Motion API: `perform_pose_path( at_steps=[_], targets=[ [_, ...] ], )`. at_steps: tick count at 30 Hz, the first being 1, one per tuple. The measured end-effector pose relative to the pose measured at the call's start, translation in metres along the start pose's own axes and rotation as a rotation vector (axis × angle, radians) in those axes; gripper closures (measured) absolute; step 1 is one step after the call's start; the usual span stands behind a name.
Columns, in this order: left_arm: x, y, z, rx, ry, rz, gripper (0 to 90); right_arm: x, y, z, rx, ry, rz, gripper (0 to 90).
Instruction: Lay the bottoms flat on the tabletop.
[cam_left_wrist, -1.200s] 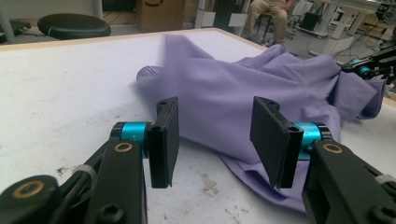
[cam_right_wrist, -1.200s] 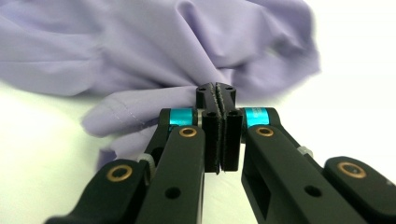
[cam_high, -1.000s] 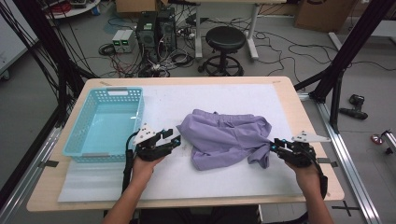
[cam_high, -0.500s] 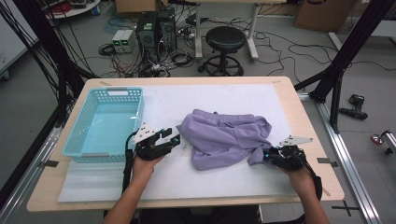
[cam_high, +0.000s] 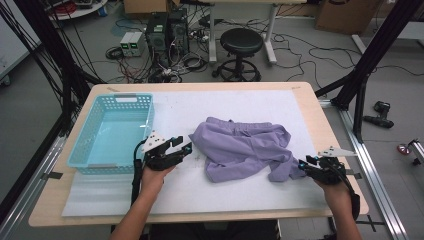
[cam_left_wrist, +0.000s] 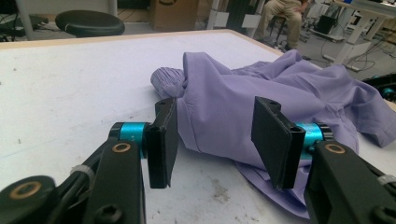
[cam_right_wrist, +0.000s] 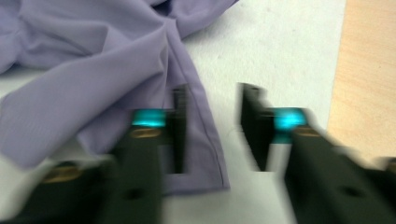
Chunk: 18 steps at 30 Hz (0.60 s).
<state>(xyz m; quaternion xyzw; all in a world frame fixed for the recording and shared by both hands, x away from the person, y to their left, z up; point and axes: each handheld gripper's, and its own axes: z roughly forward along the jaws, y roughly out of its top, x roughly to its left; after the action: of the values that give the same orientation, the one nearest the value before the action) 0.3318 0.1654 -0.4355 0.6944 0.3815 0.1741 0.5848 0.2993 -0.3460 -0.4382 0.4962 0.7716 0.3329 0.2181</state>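
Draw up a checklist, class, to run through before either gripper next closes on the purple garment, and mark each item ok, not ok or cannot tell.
1. Left gripper open with a gap between its pads: ok.
2. Purple garment lying wholly on the white mat: ok.
3. Cloth actually between the left pads: not ok; they stand just short of the nearest fold.
4. Right gripper open: ok; its jaws have just been opening, and the garment's hemmed corner lies under and between them, not pinched.
5. Right gripper view sharp enough to judge contact: not ok, it is blurred.
6. Blue basket empty and free to take the garment: ok.
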Motion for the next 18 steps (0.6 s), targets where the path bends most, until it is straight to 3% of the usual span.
perform_pose_path(
  at_steps=[3,4,5,6,10,12,14,18],
  targets=[
    [0.001,0.0,0.0,0.004,0.006,-0.003,51.0,0.003,-0.002,0.017,0.052,0.008,-0.028,62.9],
    [0.001,0.0,0.0,0.004,0.006,-0.004,51.1,0.003,-0.002,0.017,0.039,0.024,-0.032,85.3],
    [0.001,0.0,0.0,0.005,0.005,-0.003,51.8,0.001,-0.001,0.015,0.047,0.01,-0.05,89.2],
    [0.001,0.0,0.0,0.004,0.006,0.001,52.4,0.0,0.0,0.012,0.054,-0.04,-0.065,89.8],
    [0.001,0.0,-0.001,0.009,0.009,0.002,53.6,-0.011,-0.002,0.0,0.026,-0.188,0.001,89.2],
    [0.002,0.0,-0.001,0.011,0.011,0.003,53.6,-0.015,-0.005,-0.005,0.02,-0.237,0.051,82.0],
    [0.002,0.0,-0.001,0.012,0.013,0.005,53.7,-0.017,-0.006,-0.009,-0.008,-0.219,0.086,74.0],
    [0.003,0.001,-0.002,-0.001,0.025,-0.003,53.9,-0.007,0.003,-0.019,-0.142,-0.13,0.083,64.6]
  ],
)
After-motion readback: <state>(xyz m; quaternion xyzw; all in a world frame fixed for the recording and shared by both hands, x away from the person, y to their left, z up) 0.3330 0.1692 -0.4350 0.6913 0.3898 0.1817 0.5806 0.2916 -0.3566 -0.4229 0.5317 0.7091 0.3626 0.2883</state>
